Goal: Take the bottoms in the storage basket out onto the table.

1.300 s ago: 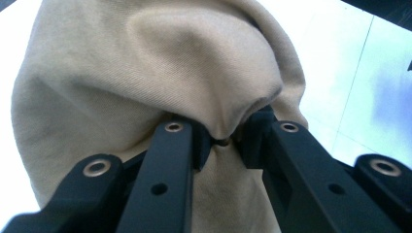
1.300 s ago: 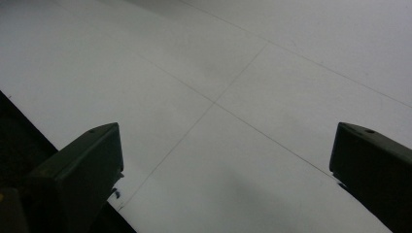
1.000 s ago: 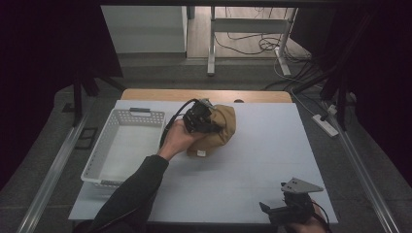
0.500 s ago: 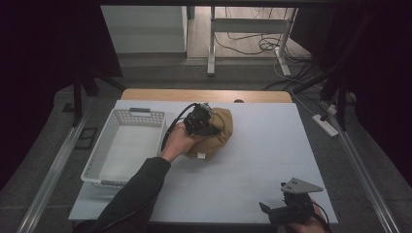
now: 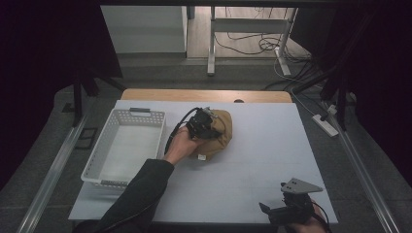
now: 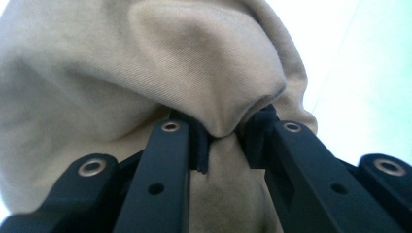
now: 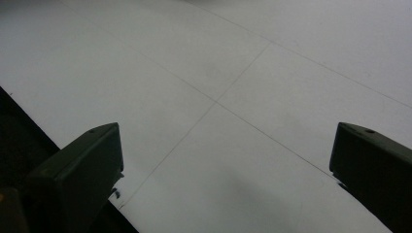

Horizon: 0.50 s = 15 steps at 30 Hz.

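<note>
While the right gripper (image 5: 286, 211) gapes idle, left gripper (image 6: 228, 145) fingers (image 6: 199, 145) pinch the tan cloth (image 6: 145, 73).

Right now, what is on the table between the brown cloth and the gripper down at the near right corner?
Nothing: in the high view the white table is bare between the brown cloth and the right gripper.

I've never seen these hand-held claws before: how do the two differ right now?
The left gripper is shut, pinching a fold of the tan cloth; the right gripper stands wide open on nothing. The left is at mid-table beside the white basket; the right hovers at the near edge. Both have black jaws.
</note>
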Tool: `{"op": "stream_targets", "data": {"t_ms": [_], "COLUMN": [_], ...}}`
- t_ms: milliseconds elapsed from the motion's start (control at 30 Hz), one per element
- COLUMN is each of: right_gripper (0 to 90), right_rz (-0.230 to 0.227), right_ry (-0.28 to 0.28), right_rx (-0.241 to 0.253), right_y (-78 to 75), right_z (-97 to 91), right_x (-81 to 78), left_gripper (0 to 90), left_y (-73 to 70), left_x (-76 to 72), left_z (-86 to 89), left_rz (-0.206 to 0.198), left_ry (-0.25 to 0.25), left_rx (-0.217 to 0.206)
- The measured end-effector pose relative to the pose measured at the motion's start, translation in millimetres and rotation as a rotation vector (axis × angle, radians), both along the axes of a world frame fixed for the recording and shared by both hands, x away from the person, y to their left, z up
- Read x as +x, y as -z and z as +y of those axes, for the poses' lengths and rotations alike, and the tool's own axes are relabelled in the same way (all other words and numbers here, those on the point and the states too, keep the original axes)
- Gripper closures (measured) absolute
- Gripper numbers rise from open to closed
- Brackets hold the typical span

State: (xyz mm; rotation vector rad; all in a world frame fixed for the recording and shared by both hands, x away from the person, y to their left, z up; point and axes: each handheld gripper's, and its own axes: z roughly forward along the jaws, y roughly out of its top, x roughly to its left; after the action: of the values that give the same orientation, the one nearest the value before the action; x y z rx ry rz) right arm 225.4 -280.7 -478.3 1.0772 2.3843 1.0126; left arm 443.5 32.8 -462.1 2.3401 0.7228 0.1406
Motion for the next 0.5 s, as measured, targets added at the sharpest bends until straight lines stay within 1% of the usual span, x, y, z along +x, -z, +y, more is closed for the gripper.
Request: {"op": "stream_targets", "data": {"t_ms": [167,267,333,500], "right_gripper": [0.0,0.0,0.0,0.0], "right_rz": [-0.001,-0.001,-0.002,-0.003], "right_ry": [-0.001,-0.002,-0.003,-0.003], "right_rx": [-0.001,-0.003,-0.004,-0.008], "right_y": [0.0,0.1,0.1,0.2], "right_z": [0.0,0.2,0.3,0.8], "right_x": [0.1,0.0,0.0,-0.1], "left_gripper": [76.4,76.1,75.8,75.0], "left_y": [12.1,17.4,20.5,26.9], "left_x": [2.5,4.3,5.1,6.3], "left_z": [-1.0,-1.8,-3.4,-6.5], "left_rz": [0.004,0.013,0.01,0.005], "left_ry": [-0.003,-0.019,-0.028,-0.02], "left_rx": [0.015,0.017,0.032,0.06]}}
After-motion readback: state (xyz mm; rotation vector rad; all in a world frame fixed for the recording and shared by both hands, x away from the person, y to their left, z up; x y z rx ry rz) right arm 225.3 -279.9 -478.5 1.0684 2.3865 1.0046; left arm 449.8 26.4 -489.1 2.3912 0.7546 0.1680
